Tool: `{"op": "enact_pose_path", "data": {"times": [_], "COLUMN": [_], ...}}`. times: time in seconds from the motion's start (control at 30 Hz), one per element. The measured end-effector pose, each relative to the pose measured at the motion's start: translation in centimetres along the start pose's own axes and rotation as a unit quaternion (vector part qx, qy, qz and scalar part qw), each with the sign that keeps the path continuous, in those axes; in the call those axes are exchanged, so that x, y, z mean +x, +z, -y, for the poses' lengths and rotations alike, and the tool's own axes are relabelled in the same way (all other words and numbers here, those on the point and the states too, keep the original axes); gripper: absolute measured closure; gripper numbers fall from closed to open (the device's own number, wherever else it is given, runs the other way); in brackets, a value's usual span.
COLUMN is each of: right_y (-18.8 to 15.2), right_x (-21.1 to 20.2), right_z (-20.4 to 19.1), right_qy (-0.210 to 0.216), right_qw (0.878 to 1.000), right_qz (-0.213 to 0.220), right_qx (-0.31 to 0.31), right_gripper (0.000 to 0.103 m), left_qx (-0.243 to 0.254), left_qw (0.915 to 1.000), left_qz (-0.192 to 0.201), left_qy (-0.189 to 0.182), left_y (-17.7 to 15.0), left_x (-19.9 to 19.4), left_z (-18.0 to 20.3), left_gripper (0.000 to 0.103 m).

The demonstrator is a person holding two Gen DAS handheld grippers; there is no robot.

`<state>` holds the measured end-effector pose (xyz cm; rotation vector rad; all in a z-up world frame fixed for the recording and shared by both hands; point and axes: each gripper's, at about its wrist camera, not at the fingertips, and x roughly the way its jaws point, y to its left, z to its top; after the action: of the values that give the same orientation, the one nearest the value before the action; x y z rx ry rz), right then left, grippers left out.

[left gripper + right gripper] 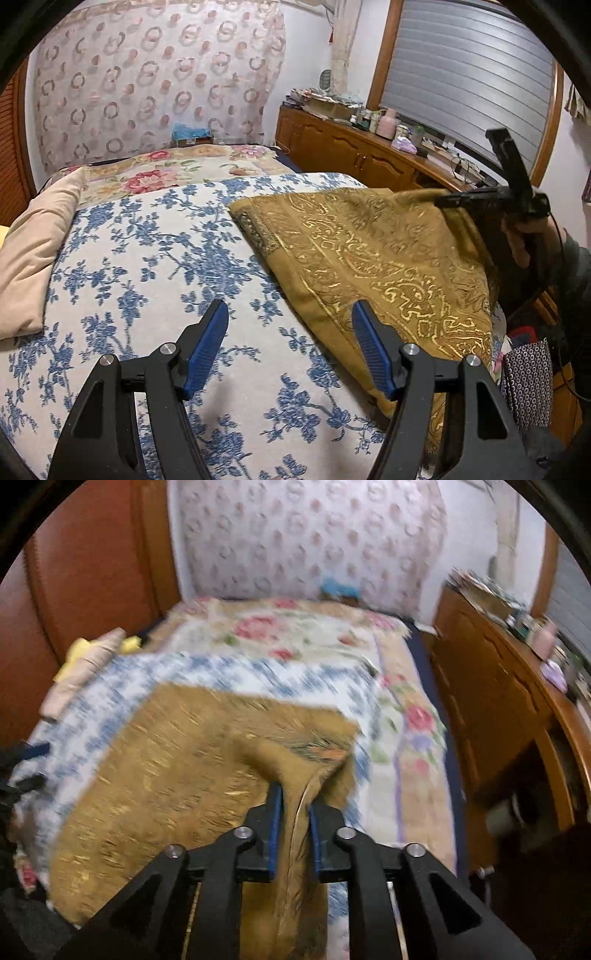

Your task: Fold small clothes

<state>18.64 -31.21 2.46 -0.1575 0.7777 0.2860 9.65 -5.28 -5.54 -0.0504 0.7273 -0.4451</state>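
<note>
Between the blue pads of our right gripper sits a gathered ridge of the mustard-gold cloth; the jaws stand narrow, pinching that fold, w/ the fabric running back between the fingers toward the camera. In the left wrist view we see the same right gripper from the side, holding the cloth's far right corner raised off the bed, a hand wrapped around its handle.

Our left gripper is spread wide, nothing between its pads; it hangs over the blue-floral bedspread, the right finger above the near edge of the cloth, the left one over bare bedspread. Whether it touches the fabric we can't tell.

The cloth, patterned w/ gold scrollwork, lies on the right part of the bedspread, its left edge running diagonally, its right side lifted and draping toward the bed's edge.

Further out: a beige pillow at the left of the bed, a rose-patterned blanket beyond the bedspread, a ring-patterned curtain behind that. At right, a wooden cabinet w/ clutter on top, below a window w/ blinds. The right wrist view is motion-blurred.
</note>
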Motion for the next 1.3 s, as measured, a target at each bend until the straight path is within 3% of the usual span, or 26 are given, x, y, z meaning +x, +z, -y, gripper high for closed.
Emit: {"op": "enact_pose_path", "data": {"times": [0.13, 0.6, 0.8, 0.83, 0.93, 1.17, 1.3], "right_y": [-2.2, -11.4, -11.9, -11.8, -11.0, -10.8, -11.7], "right_x": [-0.3, -5.2, -6.5, -6.7, -6.8, -11.9, -11.9], "right_z": [0.4, -3.0, -2.3, -2.3, -2.5, -0.4, 0.5], "right_qy": [-0.009, 0.003, 0.008, 0.013, 0.038, 0.038, 0.038], "right_qw": [1.0, 0.999, 0.999, 0.999, 0.999, 0.997, 0.998], "right_qz": [0.007, 0.011, 0.009, 0.01, 0.013, 0.055, 0.03], "right_qx": [0.026, 0.035, 0.044, 0.043, 0.031, 0.033, 0.034], "right_gripper": [0.061, 0.06, 0.06, 0.061, 0.094, 0.097, 0.097], "left_qx": [0.007, 0.025, 0.025, 0.025, 0.025, 0.023, 0.022], "left_qw": [0.9999, 0.999, 0.999, 0.999, 0.999, 0.9992, 0.9992], "left_qz": [-0.01, -0.031, -0.031, -0.031, -0.032, -0.029, -0.028], "left_qy": [-0.006, -0.018, -0.019, -0.019, -0.019, -0.017, -0.017], "left_y": [0.0, -0.6, -0.6, -0.7, -0.7, -0.7, -0.6], "left_x": [0.9, 2.4, 2.4, 2.4, 2.5, 2.4, 2.4], "left_z": [1.0, 3.5, 3.7, 3.7, 3.8, 3.8, 3.5], "left_gripper": [0.033, 0.033, 0.033, 0.033, 0.033, 0.033, 0.033]}}
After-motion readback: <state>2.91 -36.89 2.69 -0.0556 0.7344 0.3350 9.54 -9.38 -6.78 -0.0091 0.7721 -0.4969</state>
